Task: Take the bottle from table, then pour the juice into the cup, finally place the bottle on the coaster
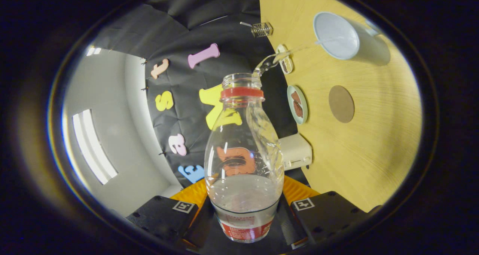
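My gripper (243, 210) is shut on a clear plastic bottle (243, 150) with a red neck ring and no cap, held between the fingers. The whole view is rolled sideways, so the bottle is tipped over the wooden table (374, 143). A thin clear stream (277, 57) leaves the bottle's mouth and arcs into the white cup (336, 36), which stands beyond the bottle. Some liquid still lies in the bottle's lower part. A round brown coaster (341, 104) lies on the table between the cup and the fingers.
Two small plates with dark food (297, 104) (285, 62) sit along the table's edge by the cloth wall. A small wire holder (262, 29) stands farther along that edge. A white box (295, 150) sits at the table edge behind the bottle.
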